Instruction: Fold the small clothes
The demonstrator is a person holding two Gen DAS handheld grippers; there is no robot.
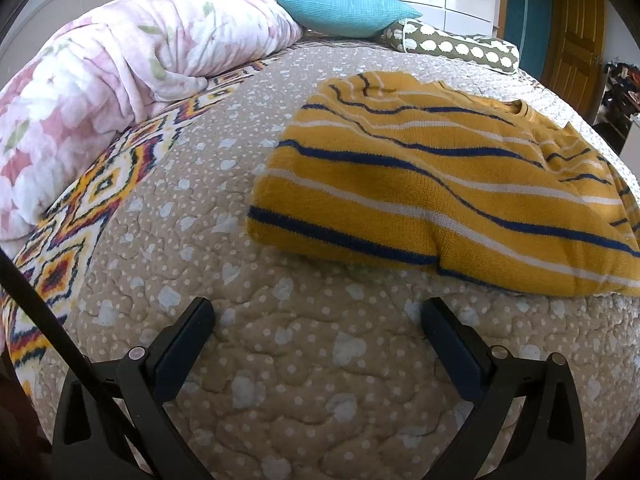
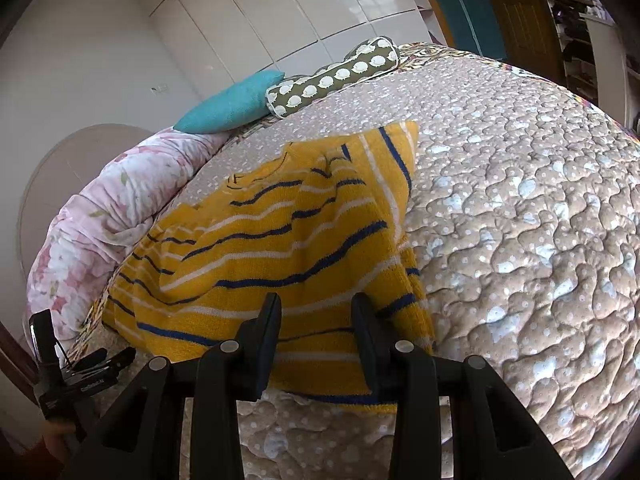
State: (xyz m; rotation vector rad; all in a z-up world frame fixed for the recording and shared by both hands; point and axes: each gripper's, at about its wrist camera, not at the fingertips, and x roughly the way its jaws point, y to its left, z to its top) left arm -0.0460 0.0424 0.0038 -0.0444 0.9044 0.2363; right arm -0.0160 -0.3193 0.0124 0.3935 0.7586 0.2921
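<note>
Taking the yellow striped sweater as the mark, it lies partly folded on the quilted bed. To its left a pink floral duvet is bunched up; behind it sit a teal pillow and a spotted bolster. The left claw hangs spread over bare quilt before the sweater. The right claw stands half-spread over the sweater's near hem, gripping nothing.

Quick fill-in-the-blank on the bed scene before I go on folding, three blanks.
1. The striped sweater is mainly ____ in colour.
2. The plain cushion is ____.
3. Between the left hand-held gripper's fingers lies only the ____.

Missing words: yellow; blue; bedspread
</note>
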